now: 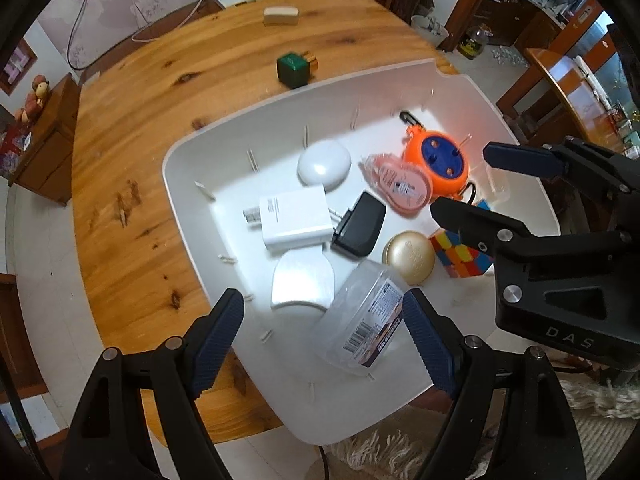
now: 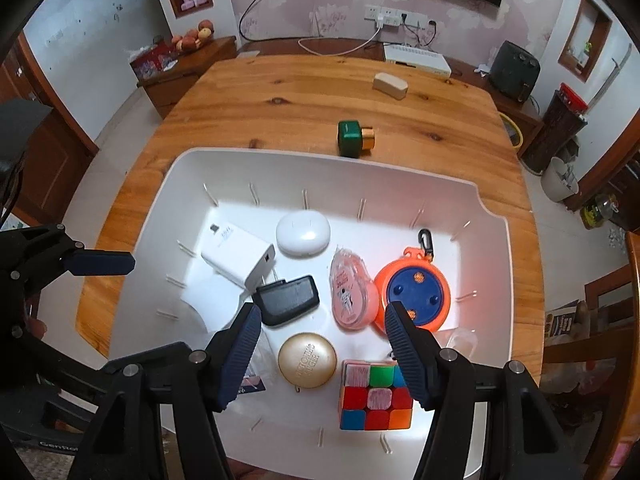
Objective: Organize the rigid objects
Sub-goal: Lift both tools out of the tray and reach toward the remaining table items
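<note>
Both your claws hang open and empty over the white bin (image 2: 132, 248). Reaching for the green box (image 2: 349, 139) on the desk (image 2: 280, 92), you risk clipping the bin's far wall.

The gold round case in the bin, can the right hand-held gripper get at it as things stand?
Probably yes. The gold round case lies uncovered just ahead of the open right hand-held gripper, with the black charger and cube close beside it.
</note>
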